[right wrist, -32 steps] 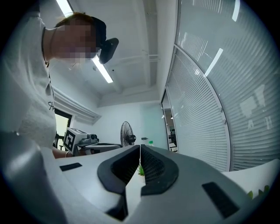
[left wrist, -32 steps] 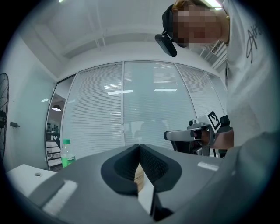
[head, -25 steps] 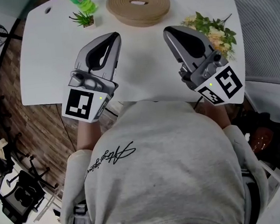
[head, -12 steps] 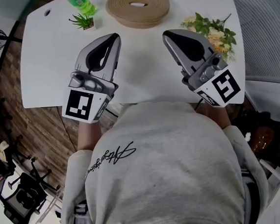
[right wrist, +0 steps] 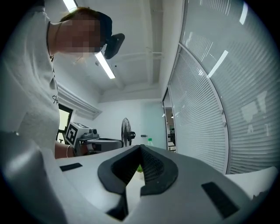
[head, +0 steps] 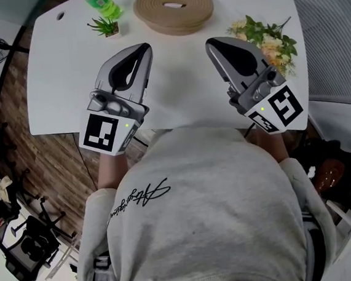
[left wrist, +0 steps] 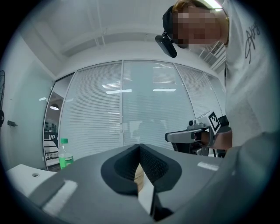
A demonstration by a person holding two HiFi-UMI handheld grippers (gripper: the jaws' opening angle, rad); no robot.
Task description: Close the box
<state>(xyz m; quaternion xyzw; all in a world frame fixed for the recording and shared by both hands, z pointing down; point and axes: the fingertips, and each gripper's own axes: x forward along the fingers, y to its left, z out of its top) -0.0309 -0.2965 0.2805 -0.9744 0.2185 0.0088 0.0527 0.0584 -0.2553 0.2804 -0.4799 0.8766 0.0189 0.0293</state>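
Observation:
A round, flat tan box (head: 174, 6) lies at the far middle of the white table (head: 59, 86). My left gripper (head: 145, 47) hovers level over the table's near part, left of centre, shut with nothing between its jaws. My right gripper (head: 210, 42) hovers to the right of it, also shut and empty. Both stand well short of the box. In the left gripper view the closed jaws (left wrist: 139, 146) point at a glass wall, with the right gripper (left wrist: 192, 136) off to the side. The right gripper view shows its closed jaws (right wrist: 140, 147) and the left gripper (right wrist: 87, 139).
A green bottle (head: 99, 0) and a small potted plant (head: 105, 25) stand at the table's far left. A bunch of flowers (head: 266, 38) lies at the right edge. A floor fan (right wrist: 127, 135) stands beyond the table. My torso covers the table's near edge.

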